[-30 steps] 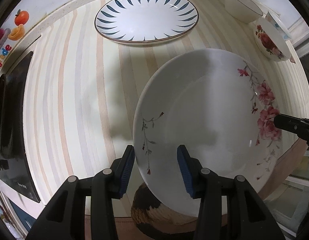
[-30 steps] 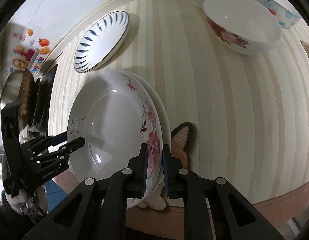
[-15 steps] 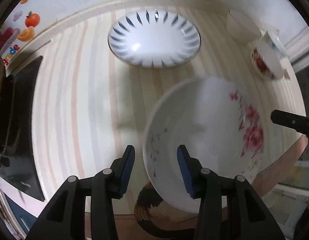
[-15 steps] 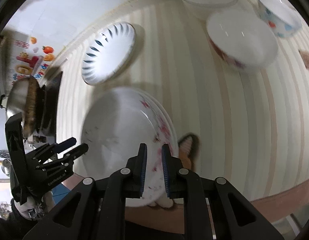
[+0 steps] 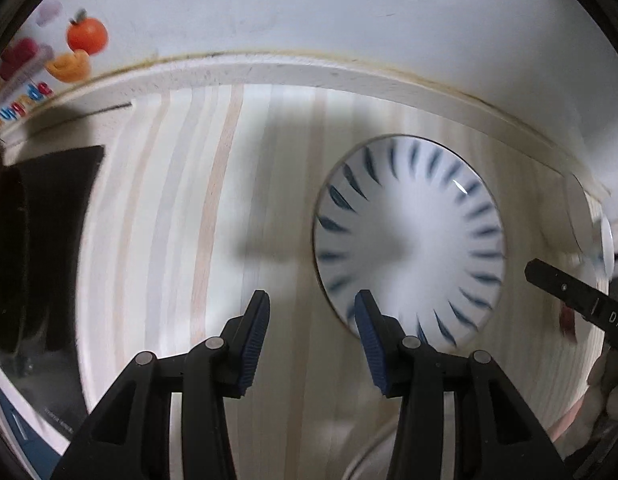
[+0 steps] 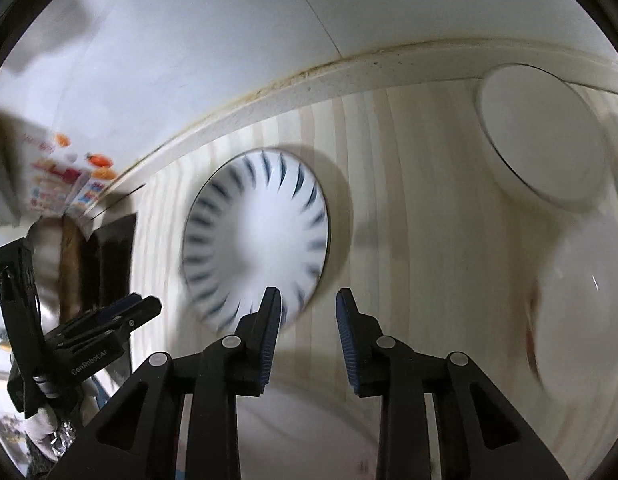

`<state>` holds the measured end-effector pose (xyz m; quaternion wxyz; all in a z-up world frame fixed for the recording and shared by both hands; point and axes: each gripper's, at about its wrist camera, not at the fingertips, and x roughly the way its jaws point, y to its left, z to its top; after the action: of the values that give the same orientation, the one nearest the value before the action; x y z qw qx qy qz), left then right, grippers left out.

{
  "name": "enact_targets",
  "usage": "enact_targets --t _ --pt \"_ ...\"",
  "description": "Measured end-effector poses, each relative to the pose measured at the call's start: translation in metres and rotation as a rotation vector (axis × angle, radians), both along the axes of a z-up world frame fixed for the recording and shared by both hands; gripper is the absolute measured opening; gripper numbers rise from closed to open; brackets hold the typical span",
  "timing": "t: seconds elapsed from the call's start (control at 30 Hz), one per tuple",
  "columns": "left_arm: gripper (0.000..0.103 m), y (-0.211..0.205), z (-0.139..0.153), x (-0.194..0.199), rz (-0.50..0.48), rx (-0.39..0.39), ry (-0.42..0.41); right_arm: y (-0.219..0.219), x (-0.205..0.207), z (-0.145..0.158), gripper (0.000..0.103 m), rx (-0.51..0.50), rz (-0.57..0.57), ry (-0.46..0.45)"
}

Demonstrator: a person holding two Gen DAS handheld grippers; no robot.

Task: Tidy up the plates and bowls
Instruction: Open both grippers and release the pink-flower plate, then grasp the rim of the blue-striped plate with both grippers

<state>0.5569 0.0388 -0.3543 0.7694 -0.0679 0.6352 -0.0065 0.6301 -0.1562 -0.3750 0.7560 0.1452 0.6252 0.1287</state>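
A white plate with blue petal strokes (image 5: pixel 409 240) lies flat on the striped counter near the back wall. My left gripper (image 5: pixel 311 320) hovers at its near-left rim, open, with nothing between the fingers. My right gripper (image 6: pixel 307 316) hangs over the same plate's (image 6: pixel 257 248) near-right rim. Its jaws are opening and only bare counter shows between them. Each gripper shows in the other's view: the left gripper (image 6: pixel 109 320) and a finger of the right gripper (image 5: pixel 569 296). A pale plate rim (image 5: pixel 369 452) peeks out under the left fingers. Both views are motion-blurred.
A plain white bowl (image 6: pixel 541 140) and a floral bowl (image 6: pixel 581 300) sit to the right on the counter. A black stovetop (image 5: pixel 49 260) with a pan (image 6: pixel 49 248) fills the left side. The white wall with fruit stickers (image 5: pixel 87 34) rises just behind the blue plate.
Both grippers moved away from the floral plate toward the blue-petal plate at the back. The right gripper let go of the floral plate's rim and its jaws parted.
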Motion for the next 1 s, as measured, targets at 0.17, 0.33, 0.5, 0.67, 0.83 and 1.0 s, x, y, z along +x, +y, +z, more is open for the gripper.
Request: enact_targets --t 0.17,0.33,0.5,0.67,0.83,1.0 --pt "0.042 0.006 -0.032 0.028 0.030 -0.040 0.057 0.014 0.042 -0.031 0.031 -0.019 0.015 0.025" --pt "0.035 0.002 -0.045 0.039 0.007 -0.051 0.046 0.022 0.061 -0.055 0.029 -0.011 0.035 0.050" --pt "0.021 -0.008 -0.044 0.042 -0.031 -0.034 0.035 0.026 0.064 -0.063 0.012 -0.032 0.047 0.030" --pt "0.021 -0.007 -0.045 0.040 -0.030 -0.034 0.034 0.024 0.063 -0.065 0.011 -0.020 0.056 0.026" --pt "0.021 -0.005 -0.045 0.044 -0.022 -0.038 0.048 0.024 0.063 -0.064 0.012 -0.018 0.052 0.033" --pt "0.021 0.000 -0.035 0.047 -0.024 -0.039 0.042 0.023 0.063 -0.061 0.012 -0.014 0.063 0.042"
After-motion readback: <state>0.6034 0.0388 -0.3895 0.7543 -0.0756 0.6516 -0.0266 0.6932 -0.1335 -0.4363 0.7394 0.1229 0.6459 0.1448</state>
